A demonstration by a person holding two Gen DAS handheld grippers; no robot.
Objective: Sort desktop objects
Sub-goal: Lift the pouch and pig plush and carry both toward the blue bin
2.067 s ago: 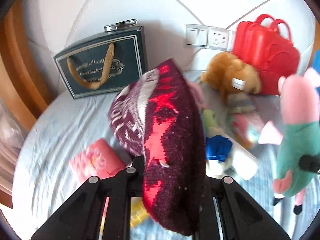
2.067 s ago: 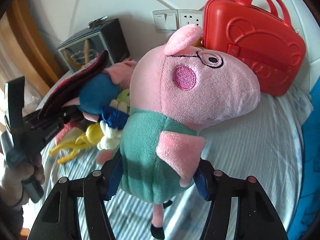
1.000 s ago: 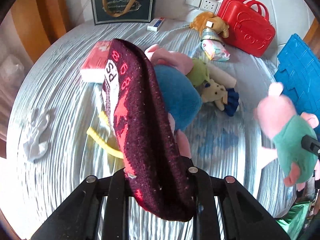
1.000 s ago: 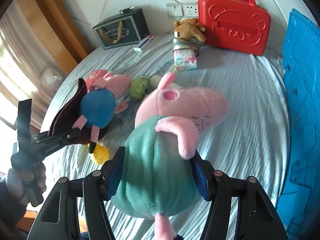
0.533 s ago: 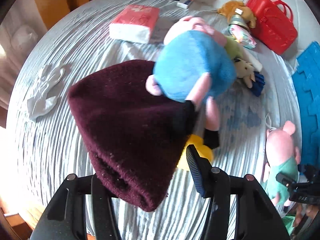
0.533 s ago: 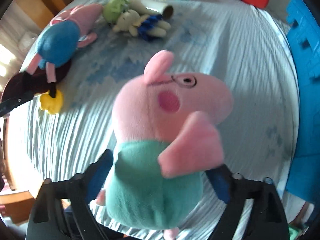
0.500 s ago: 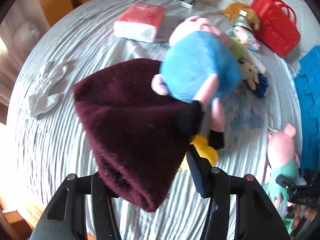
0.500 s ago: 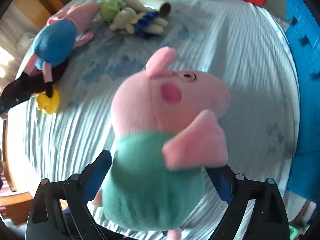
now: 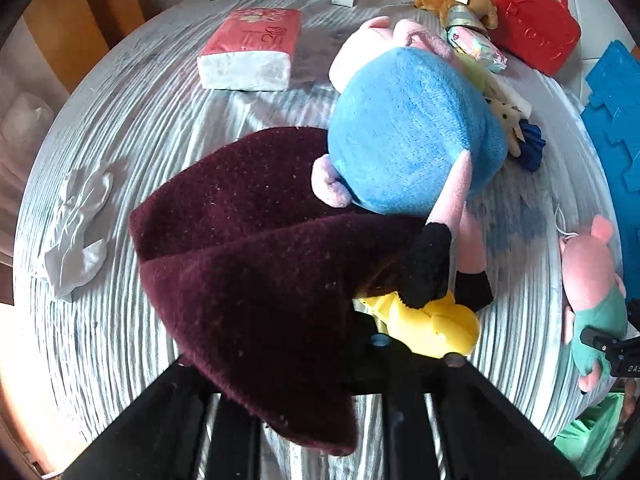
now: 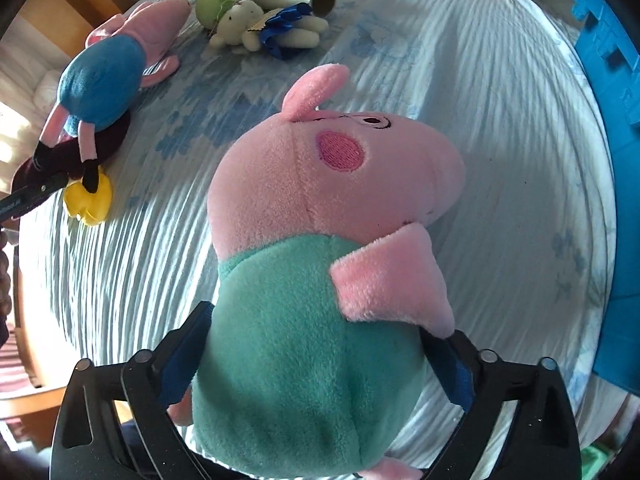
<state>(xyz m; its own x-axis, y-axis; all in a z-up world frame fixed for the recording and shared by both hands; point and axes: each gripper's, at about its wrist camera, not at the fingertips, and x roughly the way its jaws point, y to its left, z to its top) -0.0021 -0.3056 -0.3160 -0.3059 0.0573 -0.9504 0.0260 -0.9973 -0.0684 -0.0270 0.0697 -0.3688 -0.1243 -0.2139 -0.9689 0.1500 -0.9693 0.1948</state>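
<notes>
Left wrist: jaws clamp maroon hat point(image 9: 256, 280) | right jaws closing (green-shirted pig point(image 10: 320, 280) between), steeply down

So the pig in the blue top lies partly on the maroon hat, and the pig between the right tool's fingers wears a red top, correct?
Not quite: the pig between the right tool's fingers wears a green top, not red, as the right wrist view shows. The rest holds: the blue-topped pig does lie partly on the maroon hat.

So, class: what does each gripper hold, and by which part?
The left gripper is shut on the maroon knitted hat, pinching its lower edge. The right gripper has the pink pig plush in a green top between its closing jaws, at the body.
</notes>
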